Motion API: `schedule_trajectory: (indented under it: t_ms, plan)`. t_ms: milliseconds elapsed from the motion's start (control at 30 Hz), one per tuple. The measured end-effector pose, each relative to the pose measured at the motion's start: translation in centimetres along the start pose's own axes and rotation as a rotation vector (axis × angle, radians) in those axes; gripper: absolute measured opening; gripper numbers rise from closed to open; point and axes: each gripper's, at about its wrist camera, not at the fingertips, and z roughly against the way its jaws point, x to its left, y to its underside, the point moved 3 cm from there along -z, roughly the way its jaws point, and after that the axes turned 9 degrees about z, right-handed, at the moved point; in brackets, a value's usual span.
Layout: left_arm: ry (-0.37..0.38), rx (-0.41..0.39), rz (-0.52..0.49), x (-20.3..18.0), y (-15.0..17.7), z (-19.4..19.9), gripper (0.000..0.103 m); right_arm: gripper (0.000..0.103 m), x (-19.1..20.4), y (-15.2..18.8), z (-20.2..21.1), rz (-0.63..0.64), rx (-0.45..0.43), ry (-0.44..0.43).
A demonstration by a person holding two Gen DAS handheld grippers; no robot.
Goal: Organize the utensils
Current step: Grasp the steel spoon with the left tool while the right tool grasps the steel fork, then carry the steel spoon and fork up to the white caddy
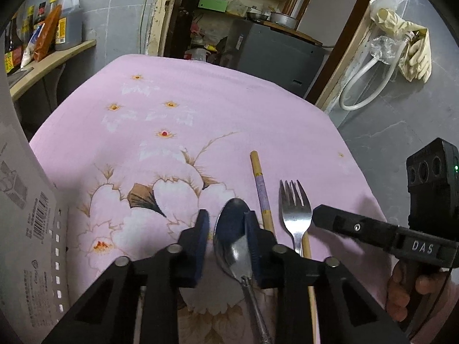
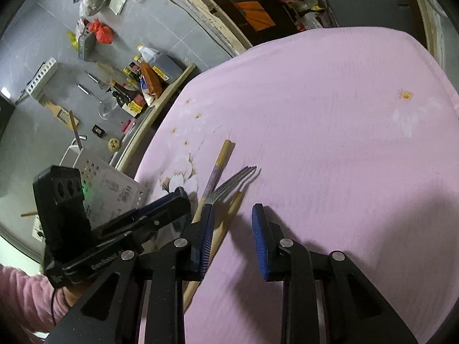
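A metal spoon [image 1: 231, 229] lies on the pink flowered tablecloth [image 1: 178, 91], bowl pointing away. My left gripper [image 1: 226, 223] is open, its jaws on either side of the spoon's bowl, not closed on it. To the right lie a chopstick with a purple band [image 1: 262, 189], a metal fork [image 1: 295, 209] and a second chopstick [image 1: 308, 249] partly under the fork. My right gripper [image 2: 232, 229] is open and empty just right of the fork [image 2: 229, 185] and chopsticks [image 2: 218, 166]; it also shows in the left wrist view [image 1: 318, 215].
A white cardboard box [image 1: 25, 215] stands at the table's left edge. A shelf with sauce bottles [image 1: 43, 28] is beyond the table's far left. The tablecloth [image 2: 330, 114] stretches away to the right of the utensils.
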Motion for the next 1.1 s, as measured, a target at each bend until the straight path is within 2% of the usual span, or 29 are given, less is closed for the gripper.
schedule_trajectory:
  t_ms: [333,433,700,800,1000,1100]
  plan:
    - [0.0,0.008,0.026,0.4,0.0,0.1,0.01,0.024,0.5,0.4,-0.5,-0.03,0.005,-0.069]
    - [-0.001,0.008,0.024,0.4,0.0,0.1,0.009,0.024,0.3,0.5,-1.3,-0.03,0.043,-0.045]
    - [0.013,0.015,0.032,0.3,0.0,0.1,0.007,0.022,0.1,-0.4,-2.3,-0.077,0.06,-0.056]
    - [0.02,0.011,0.034,0.0,-0.1,0.3,0.005,0.018,-0.3,-0.7,-2.7,-0.094,0.065,-0.059]
    - [0.046,0.003,0.005,-1.3,-0.4,1.0,0.002,0.013,0.0,-0.7,-2.4,-0.104,0.052,-0.058]
    - [0.05,-0.001,-0.019,-1.9,-0.4,1.5,0.002,0.012,0.4,-0.6,-1.2,-0.109,0.017,-0.059]
